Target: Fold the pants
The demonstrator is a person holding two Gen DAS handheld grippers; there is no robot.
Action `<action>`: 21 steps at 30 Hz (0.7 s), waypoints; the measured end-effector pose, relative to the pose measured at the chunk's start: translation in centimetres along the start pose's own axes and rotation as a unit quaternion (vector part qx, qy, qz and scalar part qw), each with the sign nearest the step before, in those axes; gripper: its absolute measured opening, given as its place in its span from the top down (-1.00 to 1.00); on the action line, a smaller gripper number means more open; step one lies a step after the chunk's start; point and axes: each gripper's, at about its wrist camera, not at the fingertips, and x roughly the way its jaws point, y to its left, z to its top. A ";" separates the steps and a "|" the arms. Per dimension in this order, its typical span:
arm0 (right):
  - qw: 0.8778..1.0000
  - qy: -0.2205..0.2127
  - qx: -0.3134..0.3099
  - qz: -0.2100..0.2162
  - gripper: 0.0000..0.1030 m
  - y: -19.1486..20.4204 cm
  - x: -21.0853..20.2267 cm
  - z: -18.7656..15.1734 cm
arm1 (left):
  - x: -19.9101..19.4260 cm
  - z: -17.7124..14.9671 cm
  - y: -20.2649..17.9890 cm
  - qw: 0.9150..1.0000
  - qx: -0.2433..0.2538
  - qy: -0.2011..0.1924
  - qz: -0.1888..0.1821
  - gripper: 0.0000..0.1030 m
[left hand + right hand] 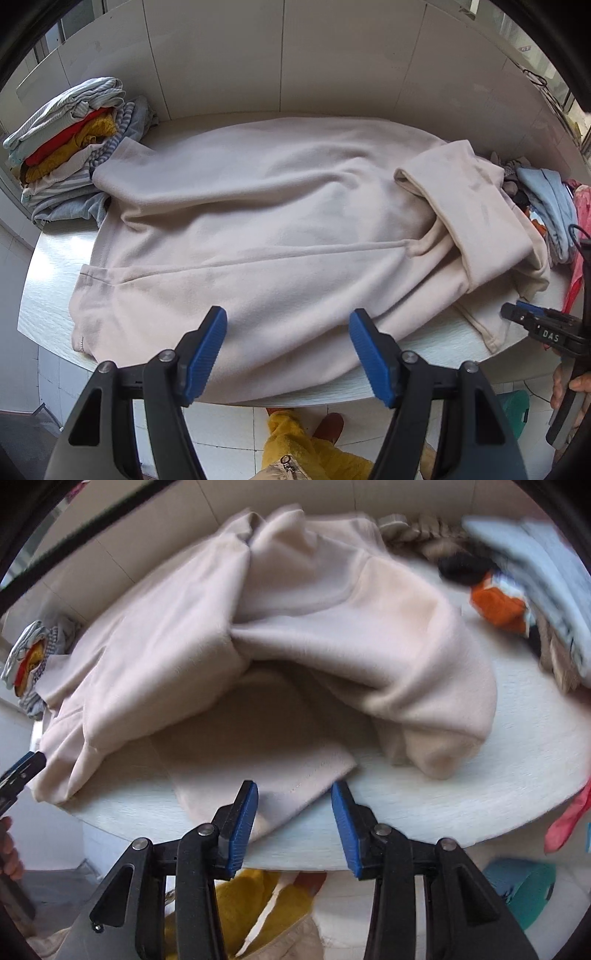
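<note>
Beige fleece pants [266, 214] sprawl across the table [51, 266], one hem draped over its near edge. Soft and limp, they should bunch easily; grip the hem. Left gripper [288, 332] and right gripper [293, 805] gape, holding nothing.

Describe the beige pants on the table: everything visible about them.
The beige pants look like soft, matte fleece with stitched hems. They lie spread across the white table, one edge drooping over the near rim. At the right end the fabric is folded back and bunched, leaving an open hollow. The far-left corner touches the stack of folded clothes. Neither the left gripper nor the right gripper holds them; both are open.
</note>
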 end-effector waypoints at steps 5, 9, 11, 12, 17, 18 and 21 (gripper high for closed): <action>1.000 -0.007 -0.008 0.019 0.82 0.9 0.1 -0.3 | -0.9 -0.5 -1.8 1.000 0.017 -0.006 -0.025 -0.41; 0.996 -0.040 0.031 0.076 0.83 -0.5 -2.9 -1.1 | -2.0 -0.6 -4.0 0.996 0.050 -0.023 -0.072 -0.41; 0.991 -0.061 0.041 0.112 0.83 -1.2 -5.4 -1.5 | -2.6 -0.6 -5.5 0.992 0.074 -0.032 -0.099 -0.41; 0.989 -0.072 0.042 0.123 0.83 -1.5 -6.7 -1.6 | -2.8 -0.7 -6.4 0.989 0.086 -0.036 -0.113 -0.42; 0.980 -0.100 0.036 0.166 0.83 -1.7 -11.6 -2.1 | -4.7 -1.4 -11.3 0.964 0.156 -0.053 -0.210 -0.42; 0.979 -0.102 0.037 0.173 0.83 -1.3 -12.0 -1.7 | -5.2 -1.6 -12.3 0.957 0.169 -0.055 -0.231 -0.42; 0.974 -0.101 0.038 0.201 0.83 -0.8 -12.9 -1.5 | -6.5 -2.3 -14.9 0.936 0.199 -0.061 -0.283 -0.43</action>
